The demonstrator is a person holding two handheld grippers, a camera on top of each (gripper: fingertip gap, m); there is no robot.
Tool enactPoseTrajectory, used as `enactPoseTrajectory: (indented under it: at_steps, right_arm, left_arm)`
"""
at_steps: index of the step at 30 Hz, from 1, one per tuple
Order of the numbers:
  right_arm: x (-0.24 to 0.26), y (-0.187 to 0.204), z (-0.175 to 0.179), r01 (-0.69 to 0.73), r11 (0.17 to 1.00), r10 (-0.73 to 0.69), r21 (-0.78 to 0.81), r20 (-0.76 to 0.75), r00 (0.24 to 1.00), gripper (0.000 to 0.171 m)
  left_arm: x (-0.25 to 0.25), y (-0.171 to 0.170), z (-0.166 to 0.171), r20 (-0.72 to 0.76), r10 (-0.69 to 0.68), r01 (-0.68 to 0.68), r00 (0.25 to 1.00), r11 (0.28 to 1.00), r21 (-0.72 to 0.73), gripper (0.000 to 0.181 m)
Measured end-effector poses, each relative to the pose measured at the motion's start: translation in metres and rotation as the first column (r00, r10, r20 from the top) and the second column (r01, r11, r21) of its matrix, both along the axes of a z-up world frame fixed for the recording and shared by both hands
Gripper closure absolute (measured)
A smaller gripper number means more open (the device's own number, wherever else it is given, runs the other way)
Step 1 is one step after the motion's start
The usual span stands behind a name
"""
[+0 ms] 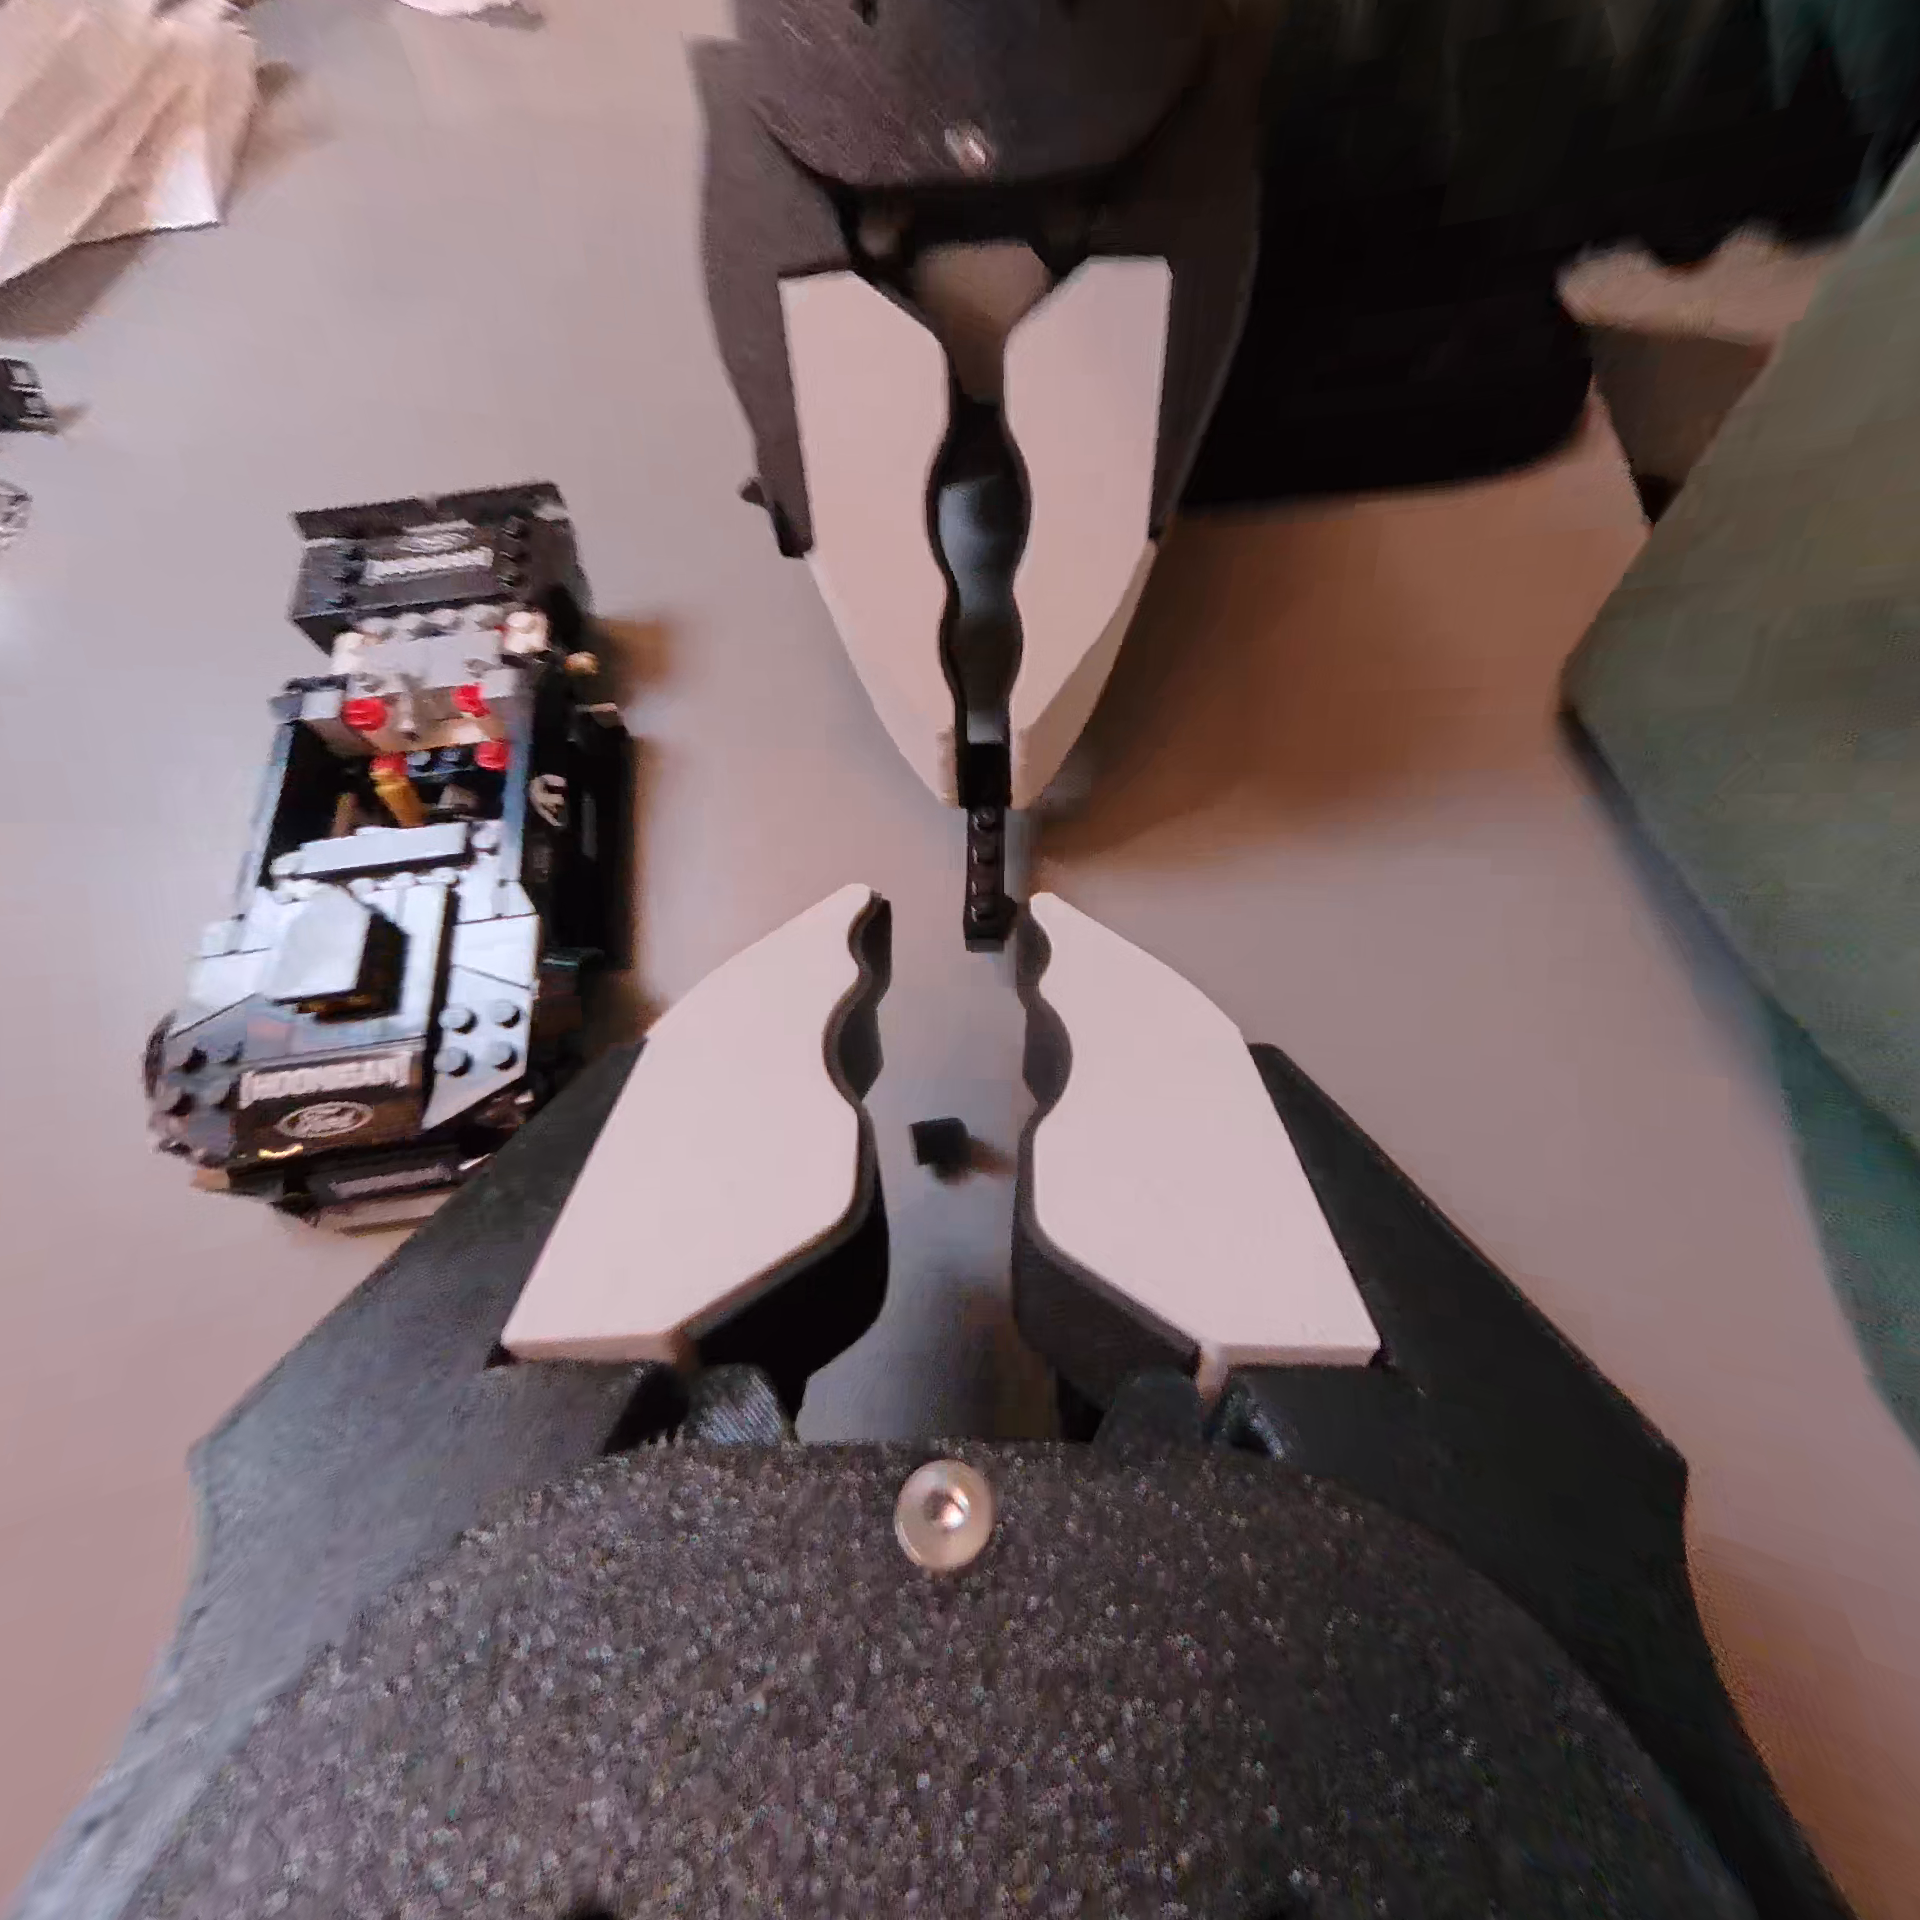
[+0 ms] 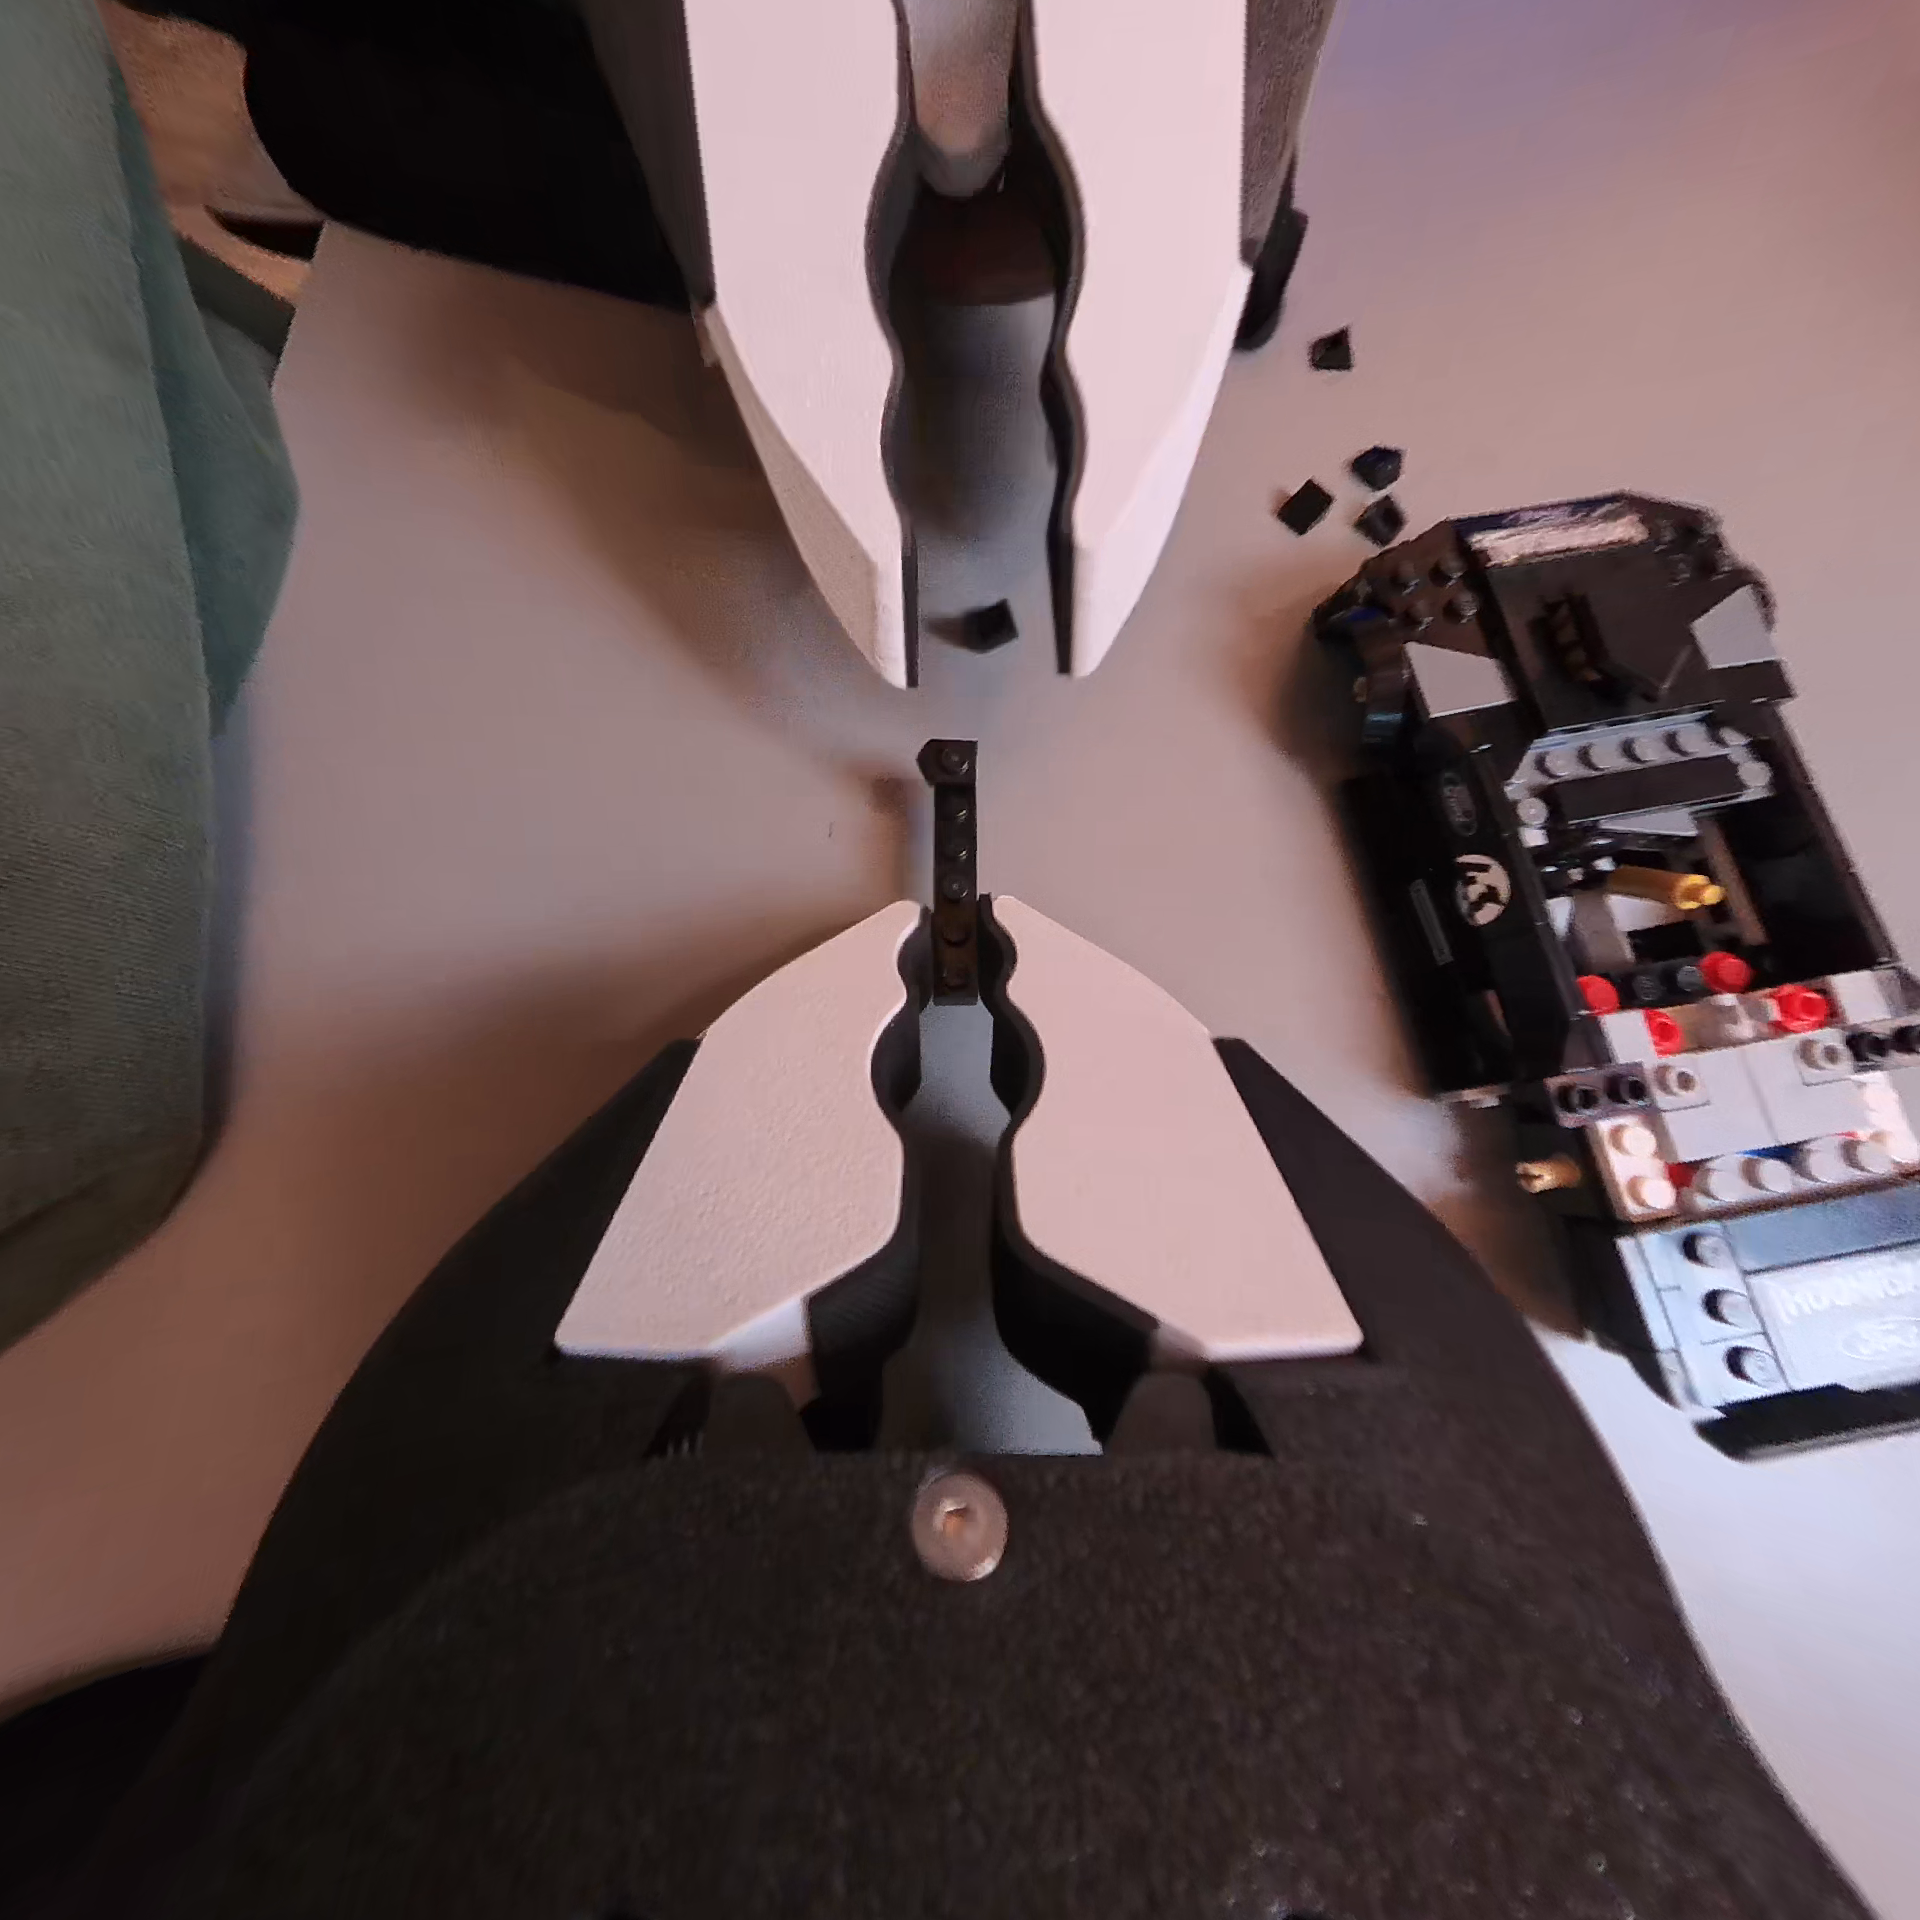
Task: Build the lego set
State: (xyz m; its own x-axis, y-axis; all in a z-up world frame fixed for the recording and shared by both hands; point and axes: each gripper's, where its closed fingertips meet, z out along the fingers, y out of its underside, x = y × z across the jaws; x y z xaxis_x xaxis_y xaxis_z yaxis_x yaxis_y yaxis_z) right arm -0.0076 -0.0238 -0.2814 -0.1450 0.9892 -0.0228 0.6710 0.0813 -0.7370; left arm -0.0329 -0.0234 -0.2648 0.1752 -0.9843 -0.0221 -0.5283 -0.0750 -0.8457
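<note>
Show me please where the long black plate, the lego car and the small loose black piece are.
long black plate [image 2: 955, 852]: right wrist view, studded middle.
lego car [image 1: 395, 862]: left wrist view, grey hood.
small loose black piece [image 1: 938, 1146]: left wrist view, its top.

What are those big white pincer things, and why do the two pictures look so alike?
They are two claws that a person holds, one in each hand. Each claw has a camera looking along its own fingers, so each picture shows its own claw at the bottom and the other claw facing it at the top. The right claw is pinching a thin black Lego plate with studs. The left claw is open, just in front of that plate. On the table lie a half-built black Lego car and a few small black loose pieces.
</note>
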Motion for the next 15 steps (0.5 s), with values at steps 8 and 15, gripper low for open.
enactPoseTrajectory:
  at_steps: [8, 15]
  right_arm:
    - [-0.004, 0.013, 0.044, 0.106, 0.987, -0.086, 0.121, -0.165, 0.983, 0.163]
    - [-0.003, 0.002, 0.060, 0.140, 0.973, -0.100, 0.186, -0.207, 0.973, 0.163]
  left_arm:
    - [-0.008, 0.019, 0.045, 0.216, 0.360, -0.231, 0.907, 0.857, -0.460, 0.146]
    - [0.010, -0.001, 0.051, 0.268, 0.473, -0.144, 0.839, 0.669, -0.729, 0.147]
